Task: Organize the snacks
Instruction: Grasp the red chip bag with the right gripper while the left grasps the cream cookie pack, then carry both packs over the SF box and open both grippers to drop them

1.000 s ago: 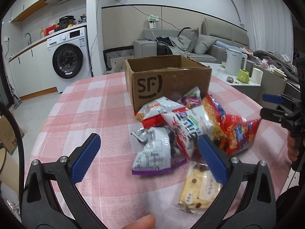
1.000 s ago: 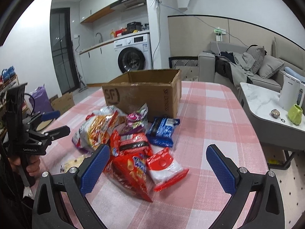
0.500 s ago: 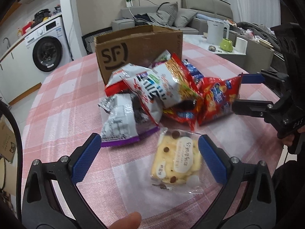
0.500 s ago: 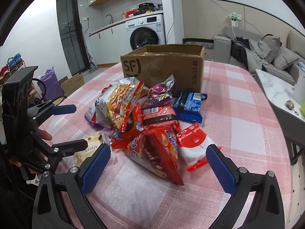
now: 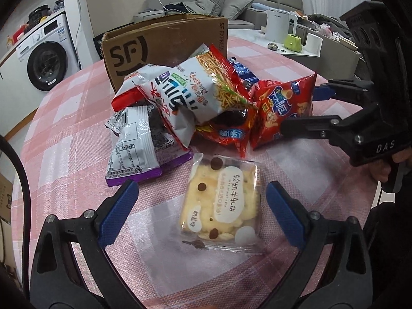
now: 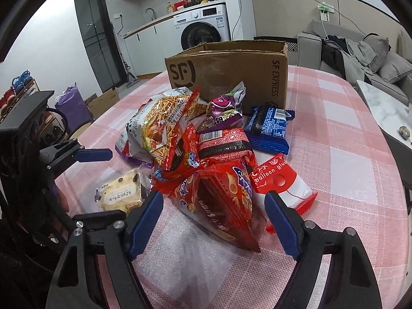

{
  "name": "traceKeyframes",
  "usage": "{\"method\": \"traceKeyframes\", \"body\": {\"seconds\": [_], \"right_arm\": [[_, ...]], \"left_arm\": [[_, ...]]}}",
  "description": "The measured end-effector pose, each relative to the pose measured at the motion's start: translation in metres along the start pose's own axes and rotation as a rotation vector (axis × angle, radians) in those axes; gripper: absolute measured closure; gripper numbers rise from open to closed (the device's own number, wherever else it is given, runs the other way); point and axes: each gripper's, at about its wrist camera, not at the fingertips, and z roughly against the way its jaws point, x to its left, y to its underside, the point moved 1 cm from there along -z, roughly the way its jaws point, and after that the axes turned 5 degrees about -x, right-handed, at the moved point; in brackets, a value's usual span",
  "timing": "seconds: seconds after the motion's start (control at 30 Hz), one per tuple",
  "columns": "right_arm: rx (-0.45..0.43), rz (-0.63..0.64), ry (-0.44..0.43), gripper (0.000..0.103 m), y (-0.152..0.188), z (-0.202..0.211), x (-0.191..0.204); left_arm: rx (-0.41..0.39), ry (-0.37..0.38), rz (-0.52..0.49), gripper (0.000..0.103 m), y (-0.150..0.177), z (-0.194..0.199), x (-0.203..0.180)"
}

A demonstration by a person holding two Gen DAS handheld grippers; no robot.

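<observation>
A pile of snack bags lies on the pink checked table in front of an open SF cardboard box. My left gripper is open, its blue fingers on either side of a clear-wrapped yellow cracker pack without touching it. My right gripper is open, its fingers straddling a red chip bag. A white and red noodle-snack bag tops the pile, beside a silver and purple bag. The right gripper also shows in the left wrist view.
A blue packet and a red and white balloon-glue pack lie right of the pile. The pink tablecloth extends to the right. A side table with a kettle stands beyond the table edge, a washing machine further back.
Both grippers moved forward and down toward the pile. The left one now brackets the cracker pack; the right one now brackets the red chip bag. Both stay open.
</observation>
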Motion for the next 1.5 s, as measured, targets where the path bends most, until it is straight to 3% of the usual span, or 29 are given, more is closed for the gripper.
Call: {"method": "traceKeyframes", "body": {"seconds": [0.13,0.2,0.43,0.57,0.77,0.83,1.0,1.5], "right_arm": [[0.007,0.014,0.007,0.02,-0.004,-0.006,0.002],[0.01,0.023,0.006,0.02,-0.004,-0.008,0.004],[0.045,0.033,-0.003,0.035,0.001,-0.016,0.008],[0.041,0.02,-0.012,0.04,0.003,-0.017,0.005],[0.029,0.02,-0.023,0.05,0.004,-0.014,0.004],[0.025,0.022,-0.031,0.058,0.004,-0.012,0.005],[0.016,0.038,-0.039,0.063,0.009,-0.007,0.007],[-0.107,0.025,-0.047,0.064,0.007,0.039,0.003]], "left_arm": [[0.017,0.023,-0.009,0.004,-0.001,-0.005,-0.002],[0.028,0.039,-0.004,0.009,-0.001,-0.007,-0.002],[0.052,0.071,0.007,0.029,-0.002,-0.019,-0.001],[0.033,0.091,0.0,0.048,-0.001,-0.017,-0.003],[0.031,0.12,0.01,0.048,-0.004,-0.016,-0.003],[0.027,0.128,0.018,0.048,-0.003,-0.013,-0.001],[0.006,0.145,0.036,0.049,-0.001,-0.008,0.002],[-0.138,0.151,0.087,0.049,-0.018,0.037,0.019]]}}
